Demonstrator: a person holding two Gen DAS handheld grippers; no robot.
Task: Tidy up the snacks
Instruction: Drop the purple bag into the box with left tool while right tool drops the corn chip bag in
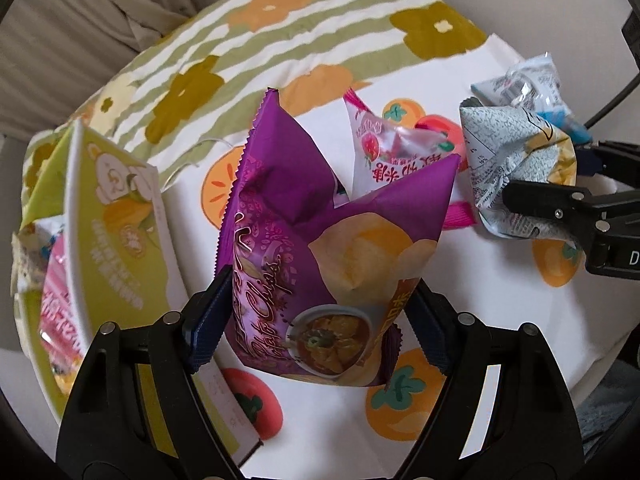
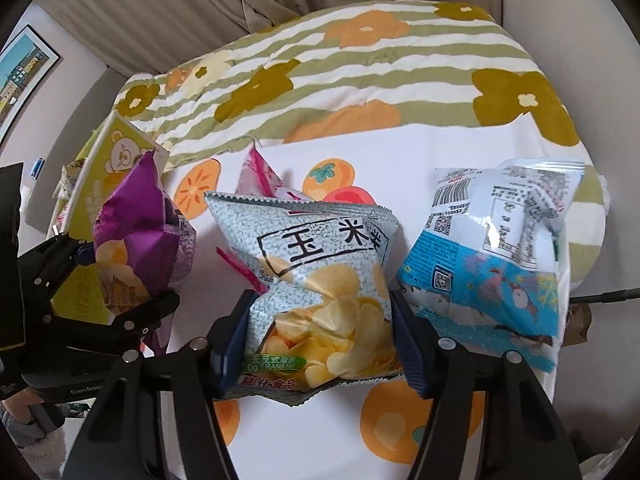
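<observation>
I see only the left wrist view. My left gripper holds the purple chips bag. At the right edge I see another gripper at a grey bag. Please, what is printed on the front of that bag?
Observer: The grey speckled bag shows yellow chips and large black characters in a frame; the right gripper is shut on its lower half.
Operator: Is there something to the right of it? My view cuts there.
Observer: Yes, a blue and white packet lies beside it on the fruit-print cloth, barcode side up.
Operator: And the room on the left, behind the green box?
Observer: A framed picture hangs on the wall there.
</observation>
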